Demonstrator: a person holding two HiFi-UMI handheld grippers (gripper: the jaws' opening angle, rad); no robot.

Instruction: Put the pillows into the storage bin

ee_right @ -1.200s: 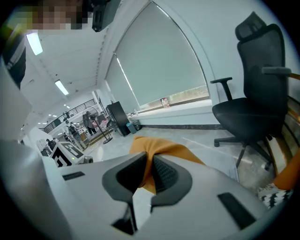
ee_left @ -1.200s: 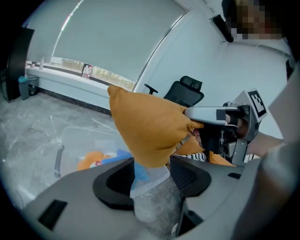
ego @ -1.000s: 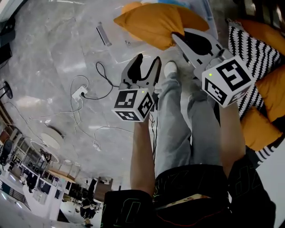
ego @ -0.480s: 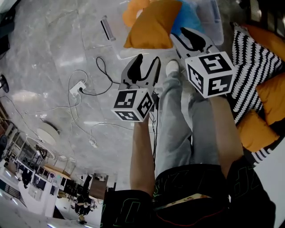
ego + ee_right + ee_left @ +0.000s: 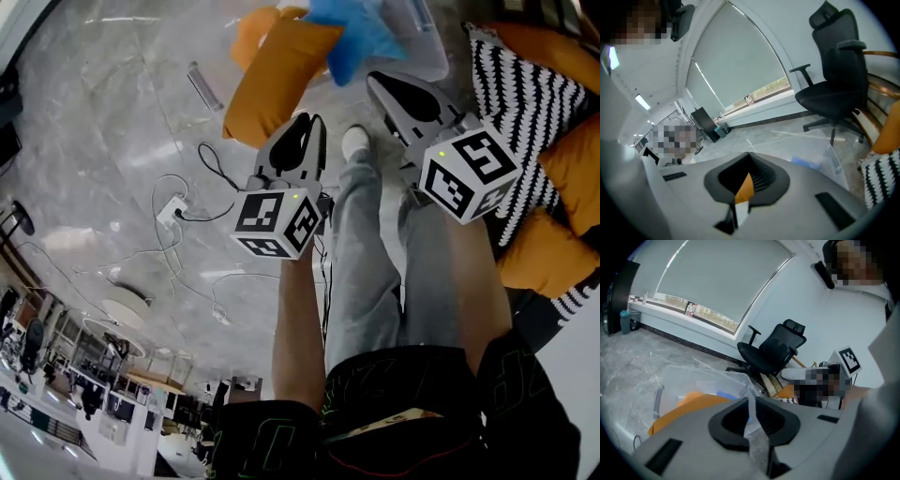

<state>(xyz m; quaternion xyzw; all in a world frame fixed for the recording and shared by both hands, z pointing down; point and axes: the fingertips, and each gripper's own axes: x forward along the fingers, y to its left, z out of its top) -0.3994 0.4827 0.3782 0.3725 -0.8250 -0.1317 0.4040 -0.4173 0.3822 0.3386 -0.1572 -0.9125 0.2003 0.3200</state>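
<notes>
Status of tongs: left tongs [image 5: 305,122] closing, jaws almost together, nothing between them. Right tongs [image 5: 377,82] are clenched and empty; the orange sliver seen through their slit we take for pillow beyond, not a grip. Orange pillow [image 5: 272,80] lies just ahead of the left tongs and a little to their left, free of both. Its long axis slants from the bin [image 5: 427,58] back toward the left tongs. We cannot tell whether it rests on the bin's near rim or hangs clear of it; it looks only partly over the bin. Blue pillow [image 5: 361,33] sits inside, ahead between the two tongs. Left tongs are nearer the orange pillow, so any nudge inward would fall to them, we judge, pushing forward and rightward. Striped pillow [image 5: 525,103] and spare orange pillows [image 5: 572,164] wait just right of the right tongs, not yet binned. Surface: polished grey stone floor [image 5: 103,122], cables [image 5: 183,192] loose on it left of the left tongs. Room: office, black chair [image 5: 776,350] beyond the bin, wide blind [image 5: 712,282] behind.
</notes>
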